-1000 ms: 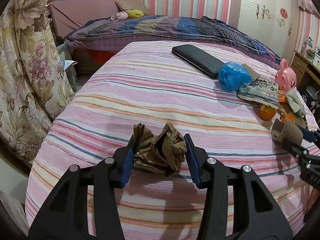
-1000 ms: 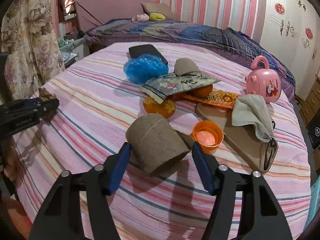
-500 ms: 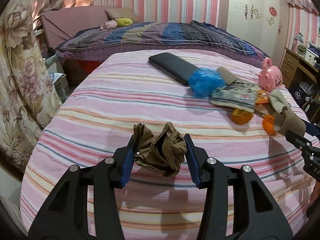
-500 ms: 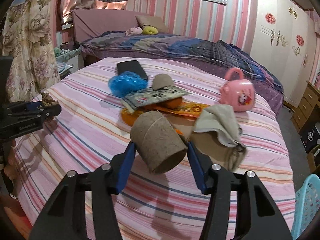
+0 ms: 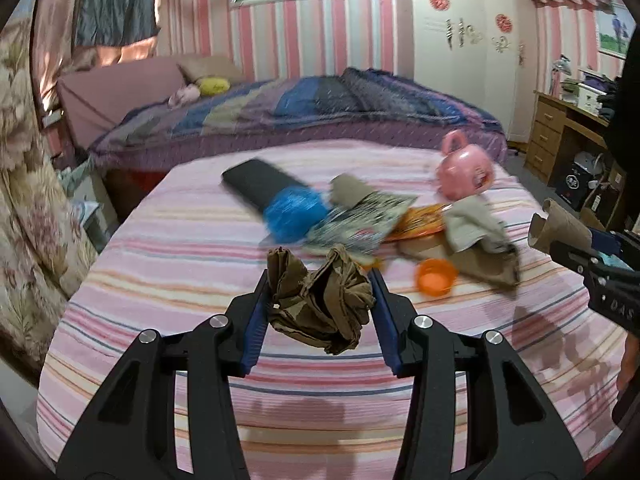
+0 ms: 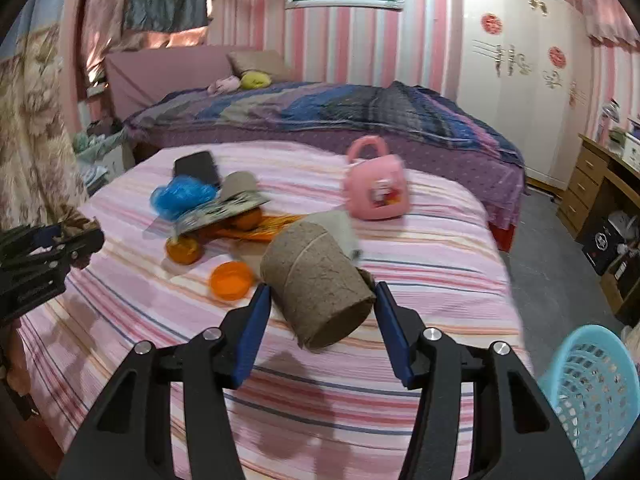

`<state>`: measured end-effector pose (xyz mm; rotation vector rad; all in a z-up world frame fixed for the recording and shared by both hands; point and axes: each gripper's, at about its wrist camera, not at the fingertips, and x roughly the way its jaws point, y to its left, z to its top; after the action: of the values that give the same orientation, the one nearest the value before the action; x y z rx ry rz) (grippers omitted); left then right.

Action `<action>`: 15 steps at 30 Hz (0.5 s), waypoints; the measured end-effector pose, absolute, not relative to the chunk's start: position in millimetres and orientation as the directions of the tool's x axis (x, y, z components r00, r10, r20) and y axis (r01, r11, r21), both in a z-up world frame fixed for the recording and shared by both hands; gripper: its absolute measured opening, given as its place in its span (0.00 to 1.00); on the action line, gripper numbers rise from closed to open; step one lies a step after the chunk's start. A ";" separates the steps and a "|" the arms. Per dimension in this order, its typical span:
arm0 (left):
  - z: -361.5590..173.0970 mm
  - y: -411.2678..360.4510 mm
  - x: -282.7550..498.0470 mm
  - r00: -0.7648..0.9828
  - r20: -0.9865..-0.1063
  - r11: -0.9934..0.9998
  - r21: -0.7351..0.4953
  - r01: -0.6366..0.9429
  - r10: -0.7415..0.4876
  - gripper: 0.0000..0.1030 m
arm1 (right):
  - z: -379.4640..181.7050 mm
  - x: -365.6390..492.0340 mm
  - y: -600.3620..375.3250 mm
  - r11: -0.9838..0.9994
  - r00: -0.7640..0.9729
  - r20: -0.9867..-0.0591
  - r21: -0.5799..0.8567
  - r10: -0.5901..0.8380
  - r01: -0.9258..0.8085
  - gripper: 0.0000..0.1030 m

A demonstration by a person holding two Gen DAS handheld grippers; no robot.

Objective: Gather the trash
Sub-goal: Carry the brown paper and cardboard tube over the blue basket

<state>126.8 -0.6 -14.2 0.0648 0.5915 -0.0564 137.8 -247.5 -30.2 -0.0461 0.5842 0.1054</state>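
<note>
Trouble we see: left tongs point(image 5: 320, 300) pinching crumpled brown paper point(image 5: 320, 304), right tongs point(image 6: 322, 300) squeezing the cardboard roll point(image 6: 316, 276) above the bed point(image 6: 420, 264), and either could slip before the blue basket point(image 6: 592, 396).

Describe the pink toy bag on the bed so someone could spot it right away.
Look at the pink striped bed in the foreground. Toward its far side, right of the litter pile, stands the pink toy bag. It is the only glossy pink thing there, with a loop handle on top and a cartoon picture on its front.
</note>
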 end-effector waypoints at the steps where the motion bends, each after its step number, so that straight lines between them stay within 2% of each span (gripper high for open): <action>1: -9.4 -9.0 123.2 0.837 -0.546 0.996 0.047 0.075 -0.037 0.44 | -28.5 136.6 -253.0 0.994 0.831 -0.551 -0.015 0.081 -0.107 0.51; 5: 2.2 -47.3 111.6 0.860 -0.507 0.995 0.052 0.088 -0.050 0.44 | -21.9 127.3 -292.2 0.998 0.837 -0.546 -0.029 0.035 -0.061 0.51; 15: 3.8 -173.9 105.4 0.841 -0.508 0.970 0.044 0.241 -0.186 0.44 | -21.0 90.0 -420.7 0.995 0.825 -0.557 -0.047 -0.100 0.090 0.51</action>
<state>105.4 -173.9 3.8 0.1071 0.5253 -0.2260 90.0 -420.7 -21.0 -0.0187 0.5929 -0.1010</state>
